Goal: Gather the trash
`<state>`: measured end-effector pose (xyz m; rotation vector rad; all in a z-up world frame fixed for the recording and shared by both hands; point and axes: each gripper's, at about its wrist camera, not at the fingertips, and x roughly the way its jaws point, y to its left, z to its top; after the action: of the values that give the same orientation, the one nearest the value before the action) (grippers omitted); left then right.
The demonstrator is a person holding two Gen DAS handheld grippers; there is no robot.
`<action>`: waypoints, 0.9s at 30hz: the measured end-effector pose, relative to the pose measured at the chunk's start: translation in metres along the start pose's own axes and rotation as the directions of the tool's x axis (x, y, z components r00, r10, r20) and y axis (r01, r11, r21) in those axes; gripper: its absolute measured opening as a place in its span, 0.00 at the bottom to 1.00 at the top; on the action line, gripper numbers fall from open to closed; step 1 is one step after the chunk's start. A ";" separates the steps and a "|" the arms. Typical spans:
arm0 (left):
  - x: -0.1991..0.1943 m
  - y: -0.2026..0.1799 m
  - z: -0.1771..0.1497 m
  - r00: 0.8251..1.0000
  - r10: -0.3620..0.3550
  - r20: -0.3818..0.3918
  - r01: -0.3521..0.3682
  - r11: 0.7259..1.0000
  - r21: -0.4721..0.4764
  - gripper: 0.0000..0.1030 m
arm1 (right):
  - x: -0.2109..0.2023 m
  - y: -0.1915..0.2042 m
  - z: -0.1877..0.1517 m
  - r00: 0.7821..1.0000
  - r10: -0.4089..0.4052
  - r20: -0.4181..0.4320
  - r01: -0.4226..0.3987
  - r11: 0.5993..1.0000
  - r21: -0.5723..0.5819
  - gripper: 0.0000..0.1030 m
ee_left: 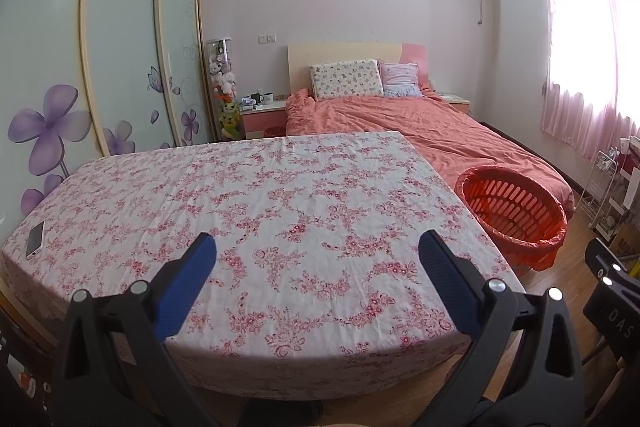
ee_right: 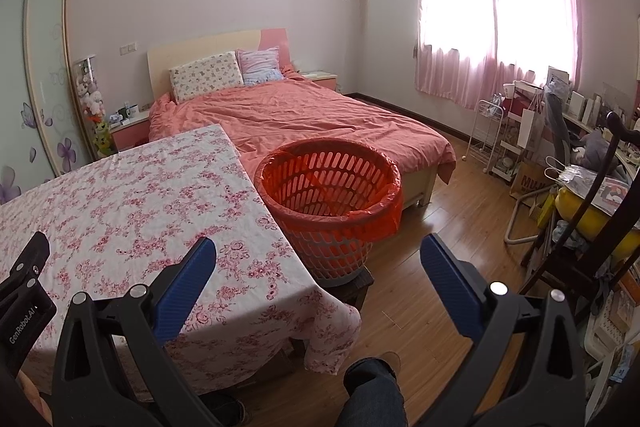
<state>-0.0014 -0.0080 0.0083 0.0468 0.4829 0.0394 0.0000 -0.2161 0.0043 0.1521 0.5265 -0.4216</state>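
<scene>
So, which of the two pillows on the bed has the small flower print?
The larger pillow, nearer the wardrobe side: cream with small scattered flowers. The smaller pillow beside it is pale lilac and pink.

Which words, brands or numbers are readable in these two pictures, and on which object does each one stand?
"GenRobot.AI": on the black body of the left gripper, seen at the left edge of the right wrist view.
"DAS": on the black body of the right gripper, at the right edge of the left wrist view; the rest is cut off.
"MU": on the brown cardboard box by the white rack; the remainder is hidden.
</scene>
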 end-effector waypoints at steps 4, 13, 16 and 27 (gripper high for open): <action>0.002 0.001 -0.001 1.000 -0.002 -0.004 0.002 1.000 0.001 0.96 | 0.000 0.000 0.000 1.000 0.000 0.001 0.000 1.000 0.000 0.98; 0.004 0.000 -0.003 1.000 -0.004 -0.014 0.004 1.000 0.002 0.96 | 0.001 -0.001 0.002 1.000 -0.001 0.003 0.001 1.000 -0.001 0.98; 0.004 0.001 -0.004 1.000 -0.003 -0.014 0.003 1.000 0.002 0.96 | 0.001 -0.002 0.002 1.000 -0.001 0.003 0.001 1.000 -0.001 0.98; 0.005 0.001 -0.003 1.000 -0.003 -0.016 0.003 1.000 0.000 0.96 | 0.001 -0.001 0.002 1.000 -0.002 0.003 0.002 1.000 -0.002 0.98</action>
<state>0.0014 -0.0069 0.0032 0.0459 0.4991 0.0363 0.0011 -0.2177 0.0052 0.1494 0.5243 -0.4232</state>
